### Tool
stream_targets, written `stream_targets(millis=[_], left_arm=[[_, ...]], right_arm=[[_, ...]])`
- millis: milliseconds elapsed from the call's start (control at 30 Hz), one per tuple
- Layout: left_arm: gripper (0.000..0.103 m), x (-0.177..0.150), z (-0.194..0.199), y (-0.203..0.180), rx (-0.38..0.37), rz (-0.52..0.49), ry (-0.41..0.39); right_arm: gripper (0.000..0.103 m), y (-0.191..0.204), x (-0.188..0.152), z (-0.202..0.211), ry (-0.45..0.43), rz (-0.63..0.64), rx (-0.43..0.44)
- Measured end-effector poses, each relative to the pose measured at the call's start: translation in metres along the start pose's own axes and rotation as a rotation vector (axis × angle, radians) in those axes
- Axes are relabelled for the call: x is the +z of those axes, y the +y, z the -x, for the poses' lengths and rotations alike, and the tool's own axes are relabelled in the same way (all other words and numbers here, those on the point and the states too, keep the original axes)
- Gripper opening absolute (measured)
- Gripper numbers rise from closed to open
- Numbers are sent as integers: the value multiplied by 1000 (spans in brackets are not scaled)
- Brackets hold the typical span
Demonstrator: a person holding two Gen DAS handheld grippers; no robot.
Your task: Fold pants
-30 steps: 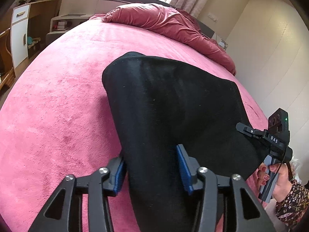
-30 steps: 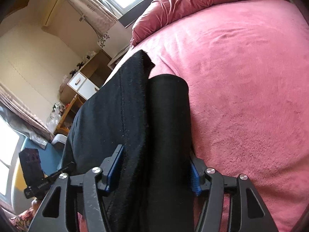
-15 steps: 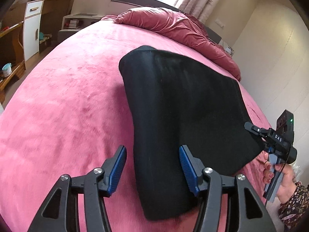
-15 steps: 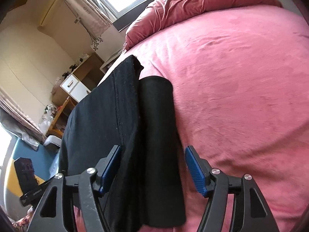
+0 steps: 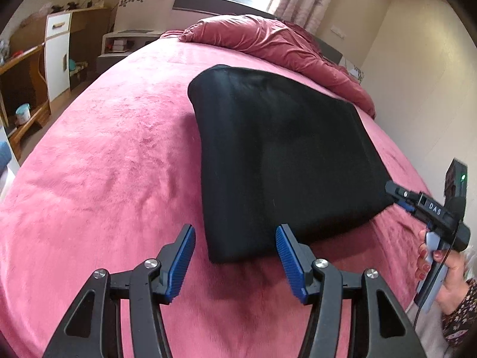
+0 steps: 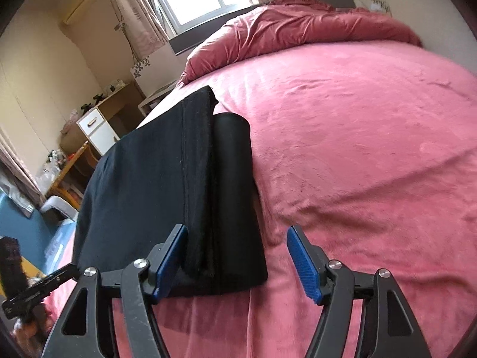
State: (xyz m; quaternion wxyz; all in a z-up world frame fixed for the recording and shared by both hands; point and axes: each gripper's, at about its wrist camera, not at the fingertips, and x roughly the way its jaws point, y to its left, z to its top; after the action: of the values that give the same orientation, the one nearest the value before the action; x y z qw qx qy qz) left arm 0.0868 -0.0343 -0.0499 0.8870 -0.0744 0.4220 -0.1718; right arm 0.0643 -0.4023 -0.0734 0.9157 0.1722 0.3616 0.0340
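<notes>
The black pants (image 5: 277, 149) lie folded into a flat rectangle on the pink bed (image 5: 104, 164). In the right wrist view the pants (image 6: 167, 185) show layered edges and a rolled fold on the right side. My left gripper (image 5: 235, 249) is open and empty, just short of the pants' near edge. My right gripper (image 6: 238, 252) is open, its jaws on either side of the pants' near corner without gripping it. The right gripper also shows in the left wrist view (image 5: 396, 194) at the pants' right corner.
A bunched red duvet (image 5: 274, 41) lies at the head of the bed under the window. A wooden desk with a white cabinet (image 5: 56, 56) stands left of the bed. A wall runs along the bed's right side. The bed's near edge is just below both grippers.
Both grippers opened and let go of the pants, then drew back toward the bed's near edge. The pants dropped flat onto the bed.
</notes>
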Motion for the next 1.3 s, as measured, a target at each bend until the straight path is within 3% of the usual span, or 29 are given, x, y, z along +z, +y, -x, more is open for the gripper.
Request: stream_targets(millis=[133, 333, 533, 733, 867, 1133, 1300], left_arm=[[58, -18, 13, -10, 42, -44, -1], [58, -48, 31, -10, 68, -28, 14], [58, -59, 38, -17, 167, -52, 76], [58, -68, 45, -23, 180, -57, 102], [58, -70, 50, -25, 249, -60, 101], [58, -75, 73, -37, 321, -64, 26], [58, -79, 83, -45, 319, -64, 18]], right_arm=[[69, 17, -18, 16, -40, 76, -36], [69, 36, -37, 29, -24, 142, -57], [69, 60, -56, 35, 6, 223, -55], [69, 85, -74, 44, 26, 274, -24], [70, 90, -81, 50, 34, 253, -57], [76, 100, -92, 67, 21, 231, -122], [77, 102, -95, 77, 12, 181, -153]])
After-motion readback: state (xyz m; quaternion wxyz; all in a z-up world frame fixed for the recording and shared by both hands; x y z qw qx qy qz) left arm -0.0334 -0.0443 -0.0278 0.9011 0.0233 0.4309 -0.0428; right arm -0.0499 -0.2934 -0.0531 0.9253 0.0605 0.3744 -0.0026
